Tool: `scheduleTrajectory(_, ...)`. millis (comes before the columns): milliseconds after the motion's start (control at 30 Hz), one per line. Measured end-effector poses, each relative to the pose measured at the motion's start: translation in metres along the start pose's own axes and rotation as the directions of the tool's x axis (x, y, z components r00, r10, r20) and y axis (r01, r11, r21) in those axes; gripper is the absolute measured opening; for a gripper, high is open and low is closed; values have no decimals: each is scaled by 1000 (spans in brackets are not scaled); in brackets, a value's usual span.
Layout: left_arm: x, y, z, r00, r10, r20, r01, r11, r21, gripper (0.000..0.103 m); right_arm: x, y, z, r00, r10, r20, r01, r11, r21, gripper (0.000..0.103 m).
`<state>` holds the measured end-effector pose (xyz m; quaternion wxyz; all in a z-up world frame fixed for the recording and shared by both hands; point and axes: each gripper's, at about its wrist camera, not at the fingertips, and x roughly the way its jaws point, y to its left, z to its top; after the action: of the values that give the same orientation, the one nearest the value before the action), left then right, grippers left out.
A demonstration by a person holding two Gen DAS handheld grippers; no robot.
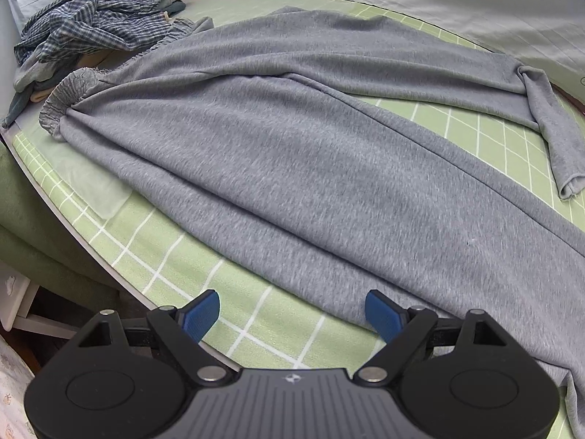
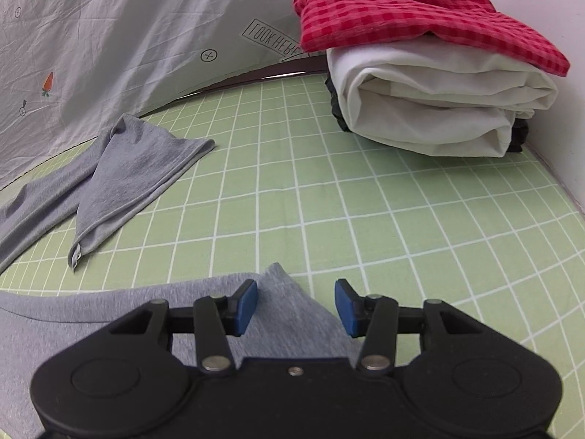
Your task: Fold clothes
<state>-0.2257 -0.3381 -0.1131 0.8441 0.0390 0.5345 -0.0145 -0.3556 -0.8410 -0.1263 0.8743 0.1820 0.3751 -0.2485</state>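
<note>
Grey sweatpants [image 1: 292, 146] lie spread on the green grid mat [image 1: 175, 256], with the gathered waistband [image 1: 69, 95] at the left and the legs running right. My left gripper [image 1: 291, 298] hovers open over the pants' near edge and grips nothing. In the right wrist view, the far leg end [image 2: 128, 168] lies folded back on itself. The near leg's corner [image 2: 281, 285] lies under my right gripper [image 2: 296, 287]. That gripper's blue pads [image 2: 246, 305] stand apart and do not press the cloth.
A crumpled blue plaid pile [image 1: 91, 22] sits beyond the waistband. A folded stack, red checked cloth [image 2: 402, 11] on white cloth [image 2: 438, 109], stands at the far right by a white wall. A pale printed sheet [image 2: 109, 55] rises behind the mat. The table's rounded edge [image 1: 73, 219] drops off left.
</note>
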Motion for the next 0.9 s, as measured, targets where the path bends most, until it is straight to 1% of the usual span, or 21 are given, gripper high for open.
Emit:
scheduleTrajectory(67, 4, -6, 2, 1000, 13, 3, -13, 1000, 4, 87, 7, 3, 2, 999, 30, -31, -31, 999, -30, 39)
scheduleTrajectory(100, 6, -8, 3, 1000, 26, 0, -26, 1000, 10, 87, 10, 5, 2, 998, 40, -51, -43, 998, -52, 29)
scheduleTrajectory(200, 9, -13, 3, 998, 59, 13, -59, 998, 24, 91, 14, 13, 5, 996, 63, -64, -72, 986, -149, 8)
scheduleTrajectory(267, 9, -12, 4, 998, 68, 11, -68, 997, 28, 93, 15, 14, 11, 998, 49, -38, -55, 982, -183, 7)
scheduleTrajectory(367, 10, -5, 4, 998, 60, -12, -60, 998, 1, 94, 17, 6, 30, 999, 10, 40, -4, 987, -160, 7)
scheduleTrajectory(400, 10, -3, 3, 998, 60, -17, -60, 998, -4, 95, 17, 3, 36, 998, -5, 66, 14, 990, -138, 7)
scheduleTrajectory(467, 11, 0, 1, 998, 63, -24, -64, 998, -10, 99, 20, -1, 47, 994, -26, 107, 35, 996, -85, 8)
scheduleTrajectory(500, 11, 2, 0, 998, 62, -26, -63, 998, -13, 100, 24, -1, 50, 995, -29, 98, 36, 997, -73, 12)
scheduleTrajectory(567, 11, 4, 0, 998, 56, -37, -57, 998, -14, 100, 28, 3, 49, 995, -65, 79, 72, 993, -92, 18)
scheduleTrajectory(600, 10, 5, -1, 998, 53, -42, -54, 998, -12, 100, 30, 5, 48, 994, -85, 71, 92, 990, -103, 29)
scheduleTrajectory(633, 10, 6, -2, 998, 51, -48, -51, 999, -10, 100, 27, 7, 45, 993, -92, 77, 101, 989, -113, 41)
scheduleTrajectory(700, 9, 7, -4, 997, 44, -59, -44, 999, -8, 100, 19, 7, 37, 991, -107, 85, 116, 986, -117, 50)
scheduleTrajectory(800, 8, 10, -7, 997, 30, -73, -31, 999, -14, 100, 5, -1, 19, 988, -142, 65, 148, 985, -92, 57)
scheduleTrajectory(900, 9, 11, -7, 996, 21, -87, -22, 1000, -14, 100, -14, -13, -7, 984, -176, 38, 178, 983, -34, 65)
